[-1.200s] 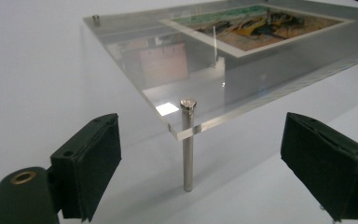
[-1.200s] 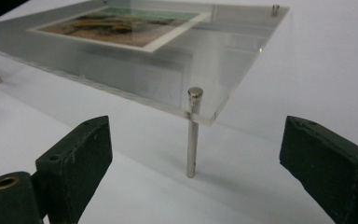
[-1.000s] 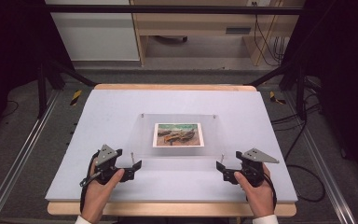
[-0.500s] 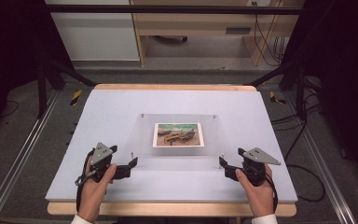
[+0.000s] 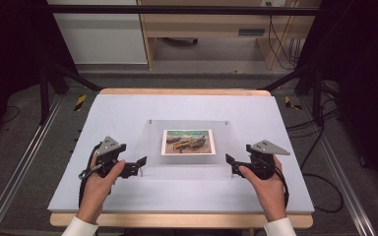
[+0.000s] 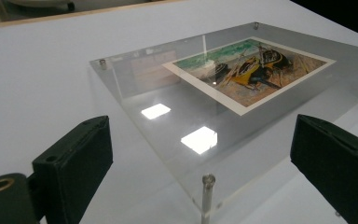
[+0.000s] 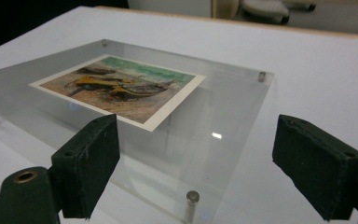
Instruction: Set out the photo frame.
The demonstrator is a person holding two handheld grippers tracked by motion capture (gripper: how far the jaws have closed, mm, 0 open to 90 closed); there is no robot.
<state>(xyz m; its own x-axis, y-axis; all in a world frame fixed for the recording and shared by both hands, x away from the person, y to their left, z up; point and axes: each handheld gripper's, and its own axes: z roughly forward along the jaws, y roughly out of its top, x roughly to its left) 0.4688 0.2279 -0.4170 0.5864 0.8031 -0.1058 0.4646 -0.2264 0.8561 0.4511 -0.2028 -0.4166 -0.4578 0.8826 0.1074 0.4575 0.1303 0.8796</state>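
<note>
A clear acrylic frame on short metal posts lies flat in the middle of the white table. It holds a picture of boats on a beach. My left gripper is open at the frame's near left corner, its jaws wide on either side of the corner post. My right gripper is open at the near right corner, jaws likewise apart. The picture shows through the plate in the left gripper view, and the picture also appears in the right gripper view.
The table's wooden front edge runs below my hands. Metal rails flank the table. A desk leg and cables stand on the floor beyond the far edge.
The left gripper has moved right toward the frame's near left corner. The right gripper has edged slightly left toward the near right corner. The frame has not moved.
</note>
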